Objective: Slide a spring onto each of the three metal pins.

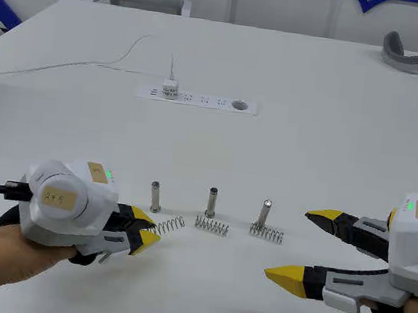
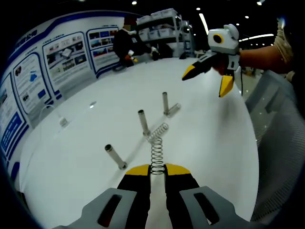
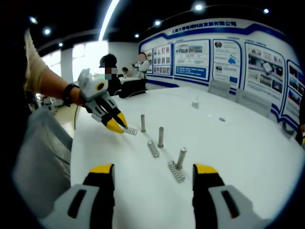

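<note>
Three short metal pins stand upright in a row on the white table: left pin (image 1: 156, 196), middle pin (image 1: 212, 202), right pin (image 1: 265, 213). My left gripper (image 1: 147, 229) is shut on the end of a spring (image 1: 171, 224), which sticks out from its yellow tips (image 2: 157, 168) toward the left pin. A second spring (image 1: 211, 225) lies flat before the middle pin. A third spring (image 1: 267, 233) lies at the right pin's base. My right gripper (image 1: 306, 246) hangs open to the right of the pins, holding nothing; its jaws (image 3: 153, 172) frame the right pin (image 3: 181, 157).
A white power strip (image 1: 198, 98) with a plugged charger and cable lies further back on the table (image 1: 310, 138). A grey curved object (image 1: 407, 54) rests at the far right corner. People sit at the table's far end in the gripper views.
</note>
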{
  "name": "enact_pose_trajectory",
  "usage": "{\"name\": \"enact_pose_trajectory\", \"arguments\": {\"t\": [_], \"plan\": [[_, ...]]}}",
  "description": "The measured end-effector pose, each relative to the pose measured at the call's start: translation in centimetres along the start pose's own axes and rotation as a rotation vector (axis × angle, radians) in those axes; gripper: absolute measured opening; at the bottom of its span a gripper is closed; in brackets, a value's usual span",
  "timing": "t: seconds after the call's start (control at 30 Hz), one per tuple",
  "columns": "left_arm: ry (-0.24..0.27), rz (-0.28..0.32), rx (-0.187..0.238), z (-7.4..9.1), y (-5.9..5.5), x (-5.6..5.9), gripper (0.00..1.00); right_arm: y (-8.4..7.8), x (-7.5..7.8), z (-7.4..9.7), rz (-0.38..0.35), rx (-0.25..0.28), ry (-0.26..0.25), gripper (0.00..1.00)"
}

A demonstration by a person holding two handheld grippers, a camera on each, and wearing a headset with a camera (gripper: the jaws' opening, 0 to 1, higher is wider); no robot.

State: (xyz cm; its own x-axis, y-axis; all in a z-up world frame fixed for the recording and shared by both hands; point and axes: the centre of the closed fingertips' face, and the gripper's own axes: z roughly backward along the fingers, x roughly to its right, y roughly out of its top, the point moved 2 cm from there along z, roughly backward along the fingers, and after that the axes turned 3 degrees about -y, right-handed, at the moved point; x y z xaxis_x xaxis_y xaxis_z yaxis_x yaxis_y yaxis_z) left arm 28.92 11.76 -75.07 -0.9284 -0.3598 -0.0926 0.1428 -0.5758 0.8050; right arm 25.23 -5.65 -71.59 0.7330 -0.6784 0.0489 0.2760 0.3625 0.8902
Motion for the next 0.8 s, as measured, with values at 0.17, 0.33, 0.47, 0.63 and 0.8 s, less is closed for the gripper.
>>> {"name": "enact_pose_trajectory", "arguments": {"t": [0.17, 0.33, 0.47, 0.63, 0.8], "plan": [[-0.013, -0.014, 0.036, 0.2, 1.2, 0.7, 0.10, 0.6, -0.6, -0.5, 0.013, -0.003, 0.024, 0.64], [-0.030, -0.033, 0.061, 0.3, 2.2, 1.5, 0.10, 1.4, -1.1, -1.1, 0.020, 0.004, 0.052, 0.61], [-0.037, -0.047, 0.073, 0.4, 2.7, 1.9, 0.10, 1.7, -1.7, -1.5, 0.037, -0.002, 0.076, 0.56], [-0.049, -0.063, 0.085, 0.4, 3.2, 2.4, 0.10, 2.2, -2.3, -2.1, 0.053, -0.004, 0.112, 0.51], [-0.060, -0.076, 0.096, 0.5, 3.5, 2.9, 0.10, 2.5, -3.1, -2.6, 0.069, -0.006, 0.143, 0.46]]}}
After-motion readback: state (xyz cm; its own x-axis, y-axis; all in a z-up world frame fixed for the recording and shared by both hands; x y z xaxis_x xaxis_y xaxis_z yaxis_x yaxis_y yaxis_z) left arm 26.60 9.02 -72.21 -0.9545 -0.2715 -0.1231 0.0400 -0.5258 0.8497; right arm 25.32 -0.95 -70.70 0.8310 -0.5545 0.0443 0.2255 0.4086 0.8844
